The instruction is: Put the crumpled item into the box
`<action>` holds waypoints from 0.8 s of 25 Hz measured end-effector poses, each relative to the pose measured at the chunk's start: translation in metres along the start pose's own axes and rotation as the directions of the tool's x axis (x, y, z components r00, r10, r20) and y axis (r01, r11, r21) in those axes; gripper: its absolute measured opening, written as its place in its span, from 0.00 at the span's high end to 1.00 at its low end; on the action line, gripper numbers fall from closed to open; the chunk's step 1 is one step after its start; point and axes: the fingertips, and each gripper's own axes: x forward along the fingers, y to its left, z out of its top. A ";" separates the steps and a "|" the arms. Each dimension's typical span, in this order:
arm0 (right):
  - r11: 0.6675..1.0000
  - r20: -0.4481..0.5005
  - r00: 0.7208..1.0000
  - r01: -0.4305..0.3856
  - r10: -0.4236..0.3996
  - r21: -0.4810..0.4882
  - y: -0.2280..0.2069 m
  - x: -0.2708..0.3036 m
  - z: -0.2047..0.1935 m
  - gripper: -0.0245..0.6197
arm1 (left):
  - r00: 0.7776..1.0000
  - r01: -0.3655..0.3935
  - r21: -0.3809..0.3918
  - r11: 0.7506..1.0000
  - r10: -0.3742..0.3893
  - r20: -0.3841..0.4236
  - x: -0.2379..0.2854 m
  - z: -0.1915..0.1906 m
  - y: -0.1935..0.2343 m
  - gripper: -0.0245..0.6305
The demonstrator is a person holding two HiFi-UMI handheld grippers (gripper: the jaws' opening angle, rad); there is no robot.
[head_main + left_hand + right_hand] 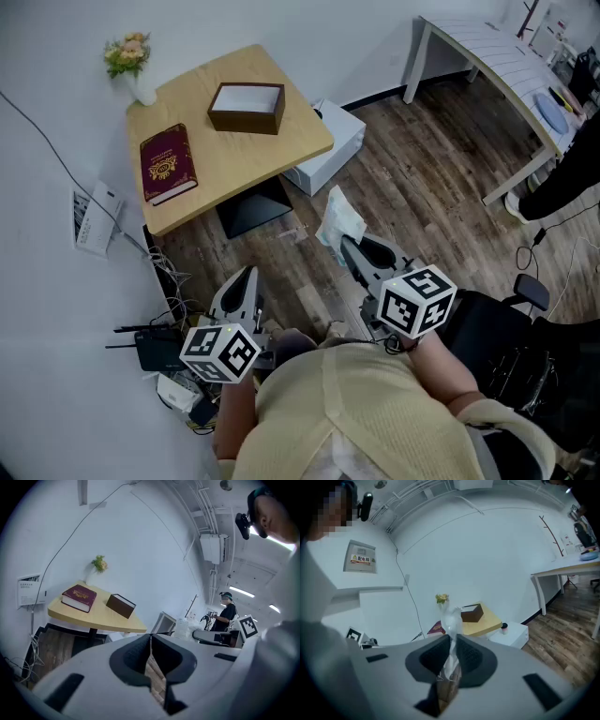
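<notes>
A light wooden table (234,155) stands against the white wall. It carries a dark red book (168,163) lying flat near its left edge and a small vase of flowers (131,64) at the back corner. A low white unit (333,150) sits on the plank floor (422,197) just beside the table, with a white desk (492,52) well apart at far right. A black router (157,351) lies among tangled cables by the wall.

In the air: crumpled item (339,218), a whitish, translucent wad, pinched between the jaws of the right gripper (345,246) | On the light wood surface (291,141): box (247,108), dark brown, open-topped, pale inside, upright, well apart from the item.
</notes>
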 end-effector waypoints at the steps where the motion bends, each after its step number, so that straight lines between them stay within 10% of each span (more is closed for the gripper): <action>1: 1.000 0.001 1.000 0.000 0.000 0.000 -0.001 -0.001 0.000 0.87 | 1.000 0.000 0.001 1.000 0.000 0.001 0.001 0.000 -0.001 0.92; 20: 1.000 -0.007 1.000 -0.008 0.008 0.008 -0.011 -0.013 -0.003 0.87 | 1.000 -0.004 0.011 1.000 0.004 -0.013 0.005 -0.006 -0.015 0.92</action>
